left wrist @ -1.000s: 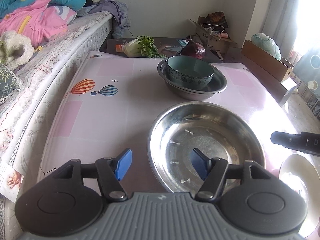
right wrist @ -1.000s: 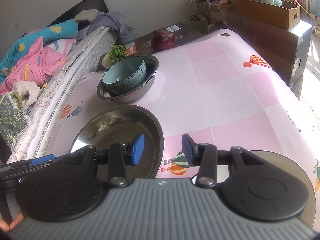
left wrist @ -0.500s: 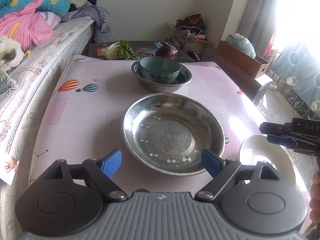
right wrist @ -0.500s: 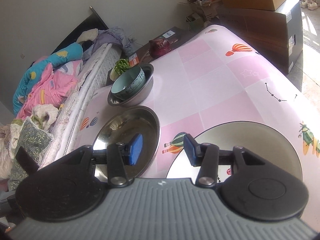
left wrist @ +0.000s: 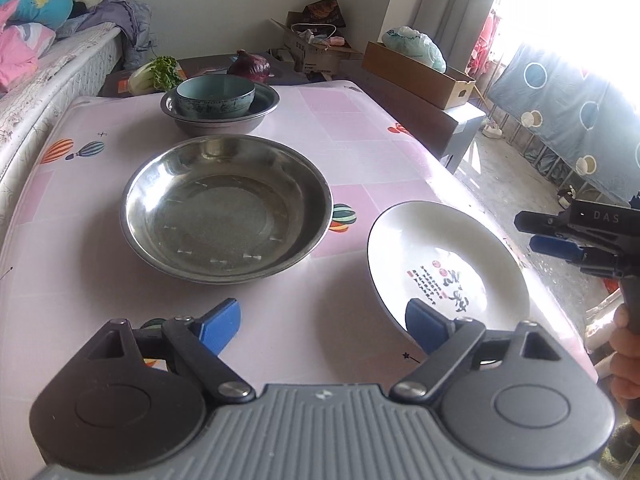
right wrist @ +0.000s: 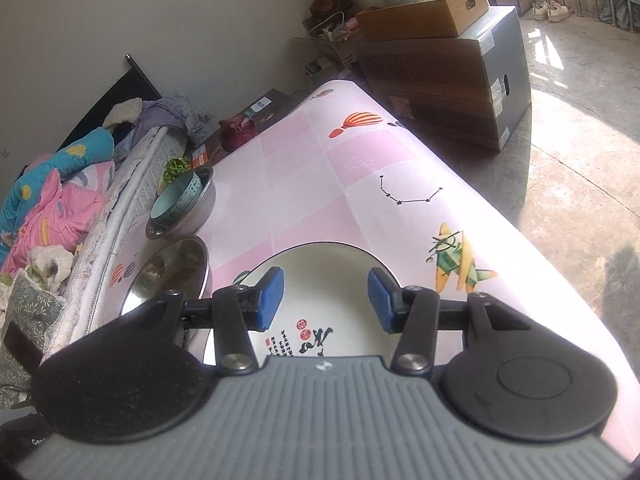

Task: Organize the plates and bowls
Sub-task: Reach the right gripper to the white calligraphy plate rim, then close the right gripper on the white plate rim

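A wide steel dish (left wrist: 224, 208) (right wrist: 172, 272) lies mid-table on the pink cloth. Behind it a teal bowl (left wrist: 216, 98) (right wrist: 178, 200) sits inside a smaller steel bowl (left wrist: 224, 122) (right wrist: 200, 216). A white plate with black calligraphy (left wrist: 444, 264) (right wrist: 320, 276) lies near the right edge. My left gripper (left wrist: 324, 326) stands wide open over bare cloth in front of the dish, its right pad over the plate's near rim, holding nothing. My right gripper (right wrist: 326, 300) (left wrist: 560, 236) is open above the white plate, nothing between its pads.
A bed (left wrist: 52, 76) with bedding runs along the table's left side. Beyond the table lie leafy greens (left wrist: 156, 74) and a purple cabbage (left wrist: 250, 66). Cardboard boxes (left wrist: 420, 72) stand at the far right. A person's hand (left wrist: 624, 344) holds the right gripper off the table's right edge.
My left gripper drew back from the steel dish and its jaws spread wider. My right gripper swung right, away from the dish, to above the white plate.
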Demonstrator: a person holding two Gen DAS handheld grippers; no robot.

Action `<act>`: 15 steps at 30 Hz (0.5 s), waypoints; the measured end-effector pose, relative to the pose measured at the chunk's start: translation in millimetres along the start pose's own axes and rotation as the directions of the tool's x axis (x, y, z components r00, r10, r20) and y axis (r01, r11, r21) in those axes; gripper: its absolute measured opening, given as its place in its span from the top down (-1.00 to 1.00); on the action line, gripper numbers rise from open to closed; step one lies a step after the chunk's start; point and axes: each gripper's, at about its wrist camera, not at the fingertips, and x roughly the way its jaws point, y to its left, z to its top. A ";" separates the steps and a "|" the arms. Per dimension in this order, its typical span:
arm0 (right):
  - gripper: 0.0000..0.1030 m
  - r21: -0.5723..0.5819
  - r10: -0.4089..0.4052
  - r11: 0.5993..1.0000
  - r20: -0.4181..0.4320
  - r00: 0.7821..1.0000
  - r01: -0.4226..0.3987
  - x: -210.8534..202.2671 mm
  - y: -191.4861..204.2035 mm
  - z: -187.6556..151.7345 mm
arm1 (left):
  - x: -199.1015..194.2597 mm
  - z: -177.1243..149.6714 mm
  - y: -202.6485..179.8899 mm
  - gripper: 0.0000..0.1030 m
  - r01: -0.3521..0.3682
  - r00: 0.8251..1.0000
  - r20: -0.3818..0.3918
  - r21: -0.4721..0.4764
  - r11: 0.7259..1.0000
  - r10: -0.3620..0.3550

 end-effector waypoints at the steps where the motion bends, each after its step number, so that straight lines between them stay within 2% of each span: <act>1: 0.10 0.009 -0.004 1.000 -0.002 1.000 0.004 1.8 -7.4 0.7 | 3.7 0.1 -3.8 -0.74 0.015 1.000 -0.002 0.000 1.000 -0.015; 4: 0.10 0.029 -0.013 0.999 -0.014 1.000 0.013 13.5 -23.9 2.7 | 18.9 2.3 -13.4 -0.63 0.049 0.999 -0.012 -0.003 0.999 -0.049; 8: 0.10 0.037 -0.027 0.999 -0.030 0.999 0.028 30.4 -35.9 5.1 | 41.3 5.9 -23.2 -0.31 0.060 0.996 -0.066 -0.002 0.998 -0.060; 10: 0.10 0.042 -0.021 0.999 -0.042 0.999 0.023 37.9 -39.9 6.7 | 47.1 5.9 -28.2 -0.26 0.065 0.995 -0.076 0.007 0.998 -0.064; 14: 0.10 0.053 0.013 0.999 -0.085 0.996 -0.008 51.9 -42.5 5.9 | 59.7 7.3 -38.6 0.01 0.065 0.993 -0.100 0.033 0.997 -0.061; 15: 0.10 0.055 0.027 0.998 -0.097 0.995 -0.022 54.9 -41.7 5.8 | 62.9 7.5 -40.8 0.16 0.064 0.992 -0.107 0.038 0.997 -0.060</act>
